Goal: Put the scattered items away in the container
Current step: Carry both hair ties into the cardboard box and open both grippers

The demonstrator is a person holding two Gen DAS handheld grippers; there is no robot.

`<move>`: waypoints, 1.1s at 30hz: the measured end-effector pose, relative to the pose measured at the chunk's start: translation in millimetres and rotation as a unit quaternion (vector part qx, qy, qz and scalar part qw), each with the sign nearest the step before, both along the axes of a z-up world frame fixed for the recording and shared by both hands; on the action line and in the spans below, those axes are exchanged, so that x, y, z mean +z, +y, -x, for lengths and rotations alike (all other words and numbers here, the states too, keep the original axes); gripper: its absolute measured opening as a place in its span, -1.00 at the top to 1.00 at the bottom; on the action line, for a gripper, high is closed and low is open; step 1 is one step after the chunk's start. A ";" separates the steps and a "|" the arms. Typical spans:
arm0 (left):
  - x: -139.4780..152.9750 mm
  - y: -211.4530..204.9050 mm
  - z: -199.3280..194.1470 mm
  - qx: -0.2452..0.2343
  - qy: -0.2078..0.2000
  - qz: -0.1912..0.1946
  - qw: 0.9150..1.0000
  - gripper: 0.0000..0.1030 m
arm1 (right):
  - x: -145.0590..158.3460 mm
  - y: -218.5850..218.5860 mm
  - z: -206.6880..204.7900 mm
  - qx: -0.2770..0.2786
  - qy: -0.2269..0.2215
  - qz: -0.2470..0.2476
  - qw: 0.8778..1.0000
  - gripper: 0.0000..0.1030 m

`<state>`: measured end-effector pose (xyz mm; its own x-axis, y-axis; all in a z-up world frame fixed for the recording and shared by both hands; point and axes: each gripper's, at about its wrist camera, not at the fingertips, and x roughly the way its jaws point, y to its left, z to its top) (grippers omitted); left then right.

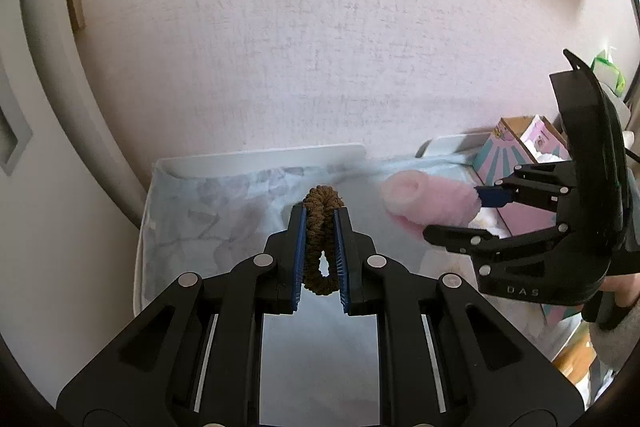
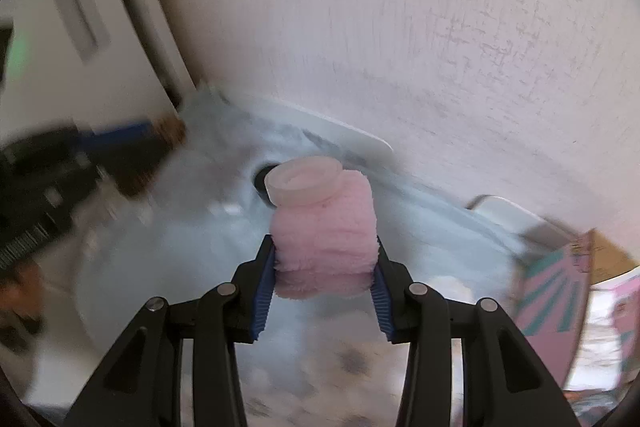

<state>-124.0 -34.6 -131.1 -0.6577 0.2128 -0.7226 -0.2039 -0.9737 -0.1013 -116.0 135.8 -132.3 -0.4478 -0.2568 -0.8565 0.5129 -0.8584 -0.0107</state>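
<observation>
Pale pinkish textured wall (image 1: 320,27) fills most of the view. White door frame (image 1: 44,27) curves down the left side. A table (image 1: 264,155) with a light blue patterned cloth (image 1: 200,219) sits against the wall, soft daylight everywhere.

My left gripper (image 1: 323,227) holds the scrunchie (image 1: 320,227) between its pads, above the cloth-covered counter (image 1: 224,211) that stands against the wall (image 1: 320,27). To its right my right gripper (image 2: 325,259) holds the fuzzy roll (image 2: 326,231) (its capped end points away from me). Right of both, a cardboard box (image 1: 524,147) sits at the counter's far right.
</observation>
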 end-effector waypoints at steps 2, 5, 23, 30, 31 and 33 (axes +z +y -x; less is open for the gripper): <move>-1.6 0.4 -2.8 -0.001 -0.003 0.000 1.000 0.77 | -4.9 1.4 -4.7 0.003 -0.006 -0.002 1.000 0.23; -3.6 2.5 -6.3 -0.002 -0.005 0.001 1.000 0.77 | -9.3 1.9 -10.5 0.003 -0.004 -0.016 1.000 0.23; 6.6 8.8 -16.2 -0.010 -0.002 -0.004 1.000 0.77 | 4.0 7.3 -22.5 -0.009 0.005 0.008 1.000 0.23; 31.3 36.8 -14.6 -0.042 0.009 0.000 0.999 0.77 | 35.8 34.1 -34.0 -0.045 0.029 0.045 0.998 0.23; 36.2 44.1 -13.7 -0.051 0.013 0.000 0.999 0.77 | 40.9 39.7 -36.1 -0.052 0.033 0.048 0.997 0.23; 45.1 58.3 -12.6 -0.066 0.020 0.000 0.998 0.77 | 55.1 57.2 -43.6 -0.072 0.046 0.055 0.995 0.23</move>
<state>-111.3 23.7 -86.1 -0.6522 0.2999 -0.6963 -0.3346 -0.9380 -0.0906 -72.4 192.9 -77.3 -0.5611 -0.2735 -0.7812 0.3854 -0.9216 0.0458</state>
